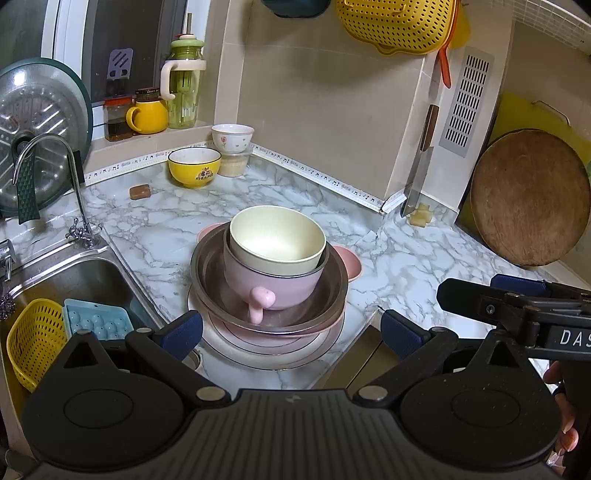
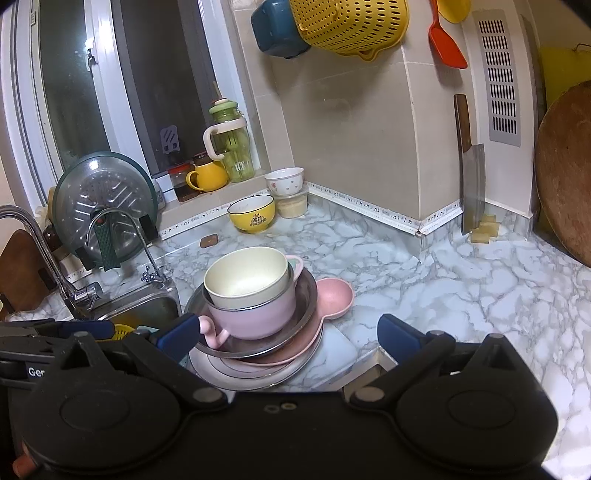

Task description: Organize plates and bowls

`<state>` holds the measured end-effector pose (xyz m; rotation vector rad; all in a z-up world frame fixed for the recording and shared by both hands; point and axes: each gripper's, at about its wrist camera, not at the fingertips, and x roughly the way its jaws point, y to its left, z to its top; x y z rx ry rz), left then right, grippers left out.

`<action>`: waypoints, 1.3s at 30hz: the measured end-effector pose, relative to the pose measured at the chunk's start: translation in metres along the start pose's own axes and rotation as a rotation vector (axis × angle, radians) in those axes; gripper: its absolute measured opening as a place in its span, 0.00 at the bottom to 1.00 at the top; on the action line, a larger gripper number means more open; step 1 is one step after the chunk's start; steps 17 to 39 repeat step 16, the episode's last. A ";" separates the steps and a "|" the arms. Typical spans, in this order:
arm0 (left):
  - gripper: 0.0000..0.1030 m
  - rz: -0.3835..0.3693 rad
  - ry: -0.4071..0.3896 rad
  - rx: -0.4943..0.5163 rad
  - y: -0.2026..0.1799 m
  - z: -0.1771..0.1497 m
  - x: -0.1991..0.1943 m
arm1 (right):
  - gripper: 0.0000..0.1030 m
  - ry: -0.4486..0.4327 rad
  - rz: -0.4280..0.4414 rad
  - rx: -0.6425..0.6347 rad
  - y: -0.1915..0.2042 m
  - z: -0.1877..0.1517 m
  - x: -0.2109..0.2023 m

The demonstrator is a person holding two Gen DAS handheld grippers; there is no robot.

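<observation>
Roughly, left to right:

sink (image 1: pixel 74 273): far left, set into bench; yellow basket (image 1: pixel 33 339) + blue egg tray (image 1: pixel 96 320) inside; tap (image 1: pixel 48 147) at its back edge.
pot lid (image 1: pixel 40 122): upright behind tap, near window sill.
sill items: yellow mug (image 1: pixel 147 116), green bottle (image 1: pixel 184 85).
yellow bowl (image 1: pixel 194 166): back of bench, near wall corner; white bowl (image 1: pixel 232 137) just beside it, sitting on a small tub.
bench (image 1: pixel 406 258): marble pattern.
stack: near bench front edge, just right of sink. Bottom to top: white plate (image 1: pixel 273 360), pink plate(s), steel bowl (image 1: pixel 332 295), pink handled bowl (image 1: pixel 273 288), cream bowl (image 1: pixel 277 236) nested on top, tilted a bit.
pink dish (image 2: pixel 334 297): flat on bench, touching stack's right/back side, partly under it.
left hand-held gripper (image 1: pixel 291 334): fingers spread wide, holding nothing; low in front of stack, one pad either side of the plates' front rim; contact unclear.
right hand-held gripper (image 2: pixel 284 334): also spread wide, empty; front-right of stack, left pad by the pink bowl's handle, right pad over bench front edge. Seen from left wrist cam at far right, apart from stack.
cleaver (image 2: pixel 472 184): leaning upright on wall, right of corner; yellowish blocks at its foot.
round wooden board (image 1: pixel 528 197): leaning at far right.
wall above: yellow colander (image 2: pixel 351 26), orange spatula (image 2: pixel 445 42).
</observation>
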<state>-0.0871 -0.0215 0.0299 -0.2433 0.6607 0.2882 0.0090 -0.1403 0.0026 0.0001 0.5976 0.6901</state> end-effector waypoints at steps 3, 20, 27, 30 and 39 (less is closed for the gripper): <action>1.00 0.000 -0.001 0.000 0.000 0.000 0.000 | 1.00 0.002 0.000 0.005 0.000 -0.001 0.000; 1.00 0.007 -0.007 0.010 0.000 -0.001 0.000 | 1.00 0.004 0.001 0.010 -0.001 -0.002 0.000; 1.00 0.007 -0.007 0.010 0.000 -0.001 0.000 | 1.00 0.004 0.001 0.010 -0.001 -0.002 0.000; 1.00 0.007 -0.007 0.010 0.000 -0.001 0.000 | 1.00 0.004 0.001 0.010 -0.001 -0.002 0.000; 1.00 0.007 -0.007 0.010 0.000 -0.001 0.000 | 1.00 0.004 0.001 0.010 -0.001 -0.002 0.000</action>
